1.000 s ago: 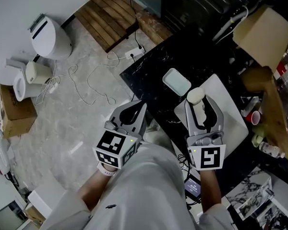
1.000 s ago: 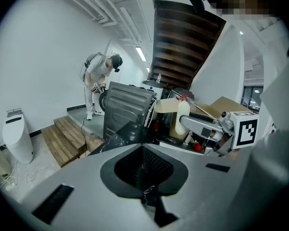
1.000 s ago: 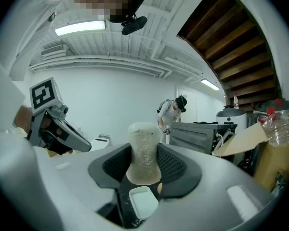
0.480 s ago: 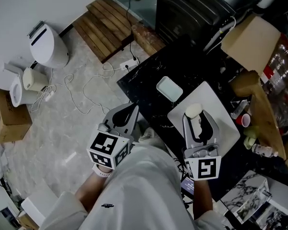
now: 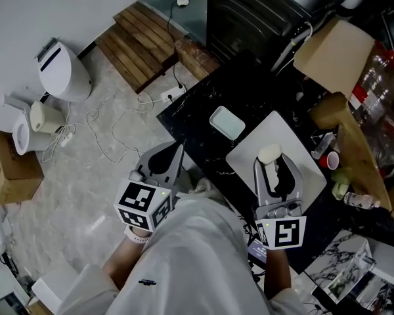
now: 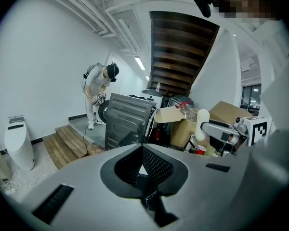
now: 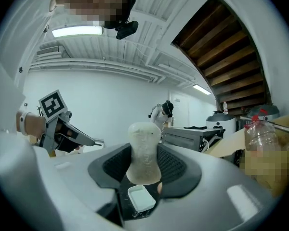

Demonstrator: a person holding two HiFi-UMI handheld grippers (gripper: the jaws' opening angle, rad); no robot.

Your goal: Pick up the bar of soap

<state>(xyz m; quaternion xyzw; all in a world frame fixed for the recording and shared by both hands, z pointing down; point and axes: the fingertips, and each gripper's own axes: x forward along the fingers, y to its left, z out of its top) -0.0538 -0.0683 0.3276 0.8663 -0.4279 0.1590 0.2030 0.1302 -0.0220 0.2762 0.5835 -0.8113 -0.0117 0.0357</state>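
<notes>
The cream-white bar of soap stands upright between the jaws of my right gripper, which is shut on it above the white board. In the right gripper view the soap fills the gap between the dark pads, held clear of the surface by that gripper. My left gripper hangs off the counter's left edge, over the floor, shut with nothing in it. Its view shows that gripper with its pads meeting, and the soap off to the right.
A white empty soap dish lies on the black counter beside the board. Cardboard boxes, bottles and a red cup crowd the right side. Cables and white appliances lie on the floor at left.
The right gripper, still shut on the soap, has drawn back a little toward the person over the white board. The left gripper has kept its place by the counter edge.
</notes>
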